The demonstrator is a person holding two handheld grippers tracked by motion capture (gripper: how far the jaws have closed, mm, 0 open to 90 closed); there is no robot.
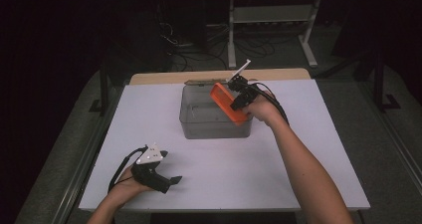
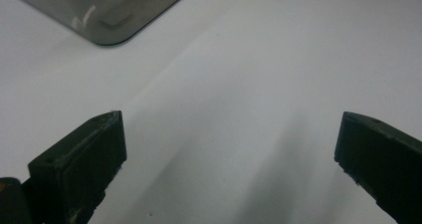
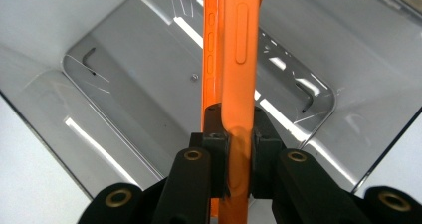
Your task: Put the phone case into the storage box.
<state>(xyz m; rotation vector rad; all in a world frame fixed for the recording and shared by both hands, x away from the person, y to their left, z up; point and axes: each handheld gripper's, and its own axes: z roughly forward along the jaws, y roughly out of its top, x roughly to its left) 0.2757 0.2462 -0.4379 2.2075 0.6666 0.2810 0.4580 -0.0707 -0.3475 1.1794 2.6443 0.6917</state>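
An orange phone case (image 1: 229,103) hangs tilted over the right part of a clear grey plastic bin (image 1: 199,127) in the middle of the white table. My right gripper (image 1: 238,98) is shut on the case's edge; in the right gripper view the orange case (image 3: 234,59) runs up between the black pads (image 3: 214,149), with the bin's floor (image 3: 124,99) below it. My left gripper (image 1: 169,181) rests low at the table's front left, jaws wide apart. Between its fingers (image 2: 79,164) I see bare table and a corner of the bin (image 2: 107,15).
The white table top (image 1: 278,169) ends in a wooden strip (image 1: 164,77) at the back. Behind it stand a white shelf frame (image 1: 271,20) and loose cables (image 1: 199,50) on the dark floor. A thin flat piece lies just behind the bin (image 1: 204,82).
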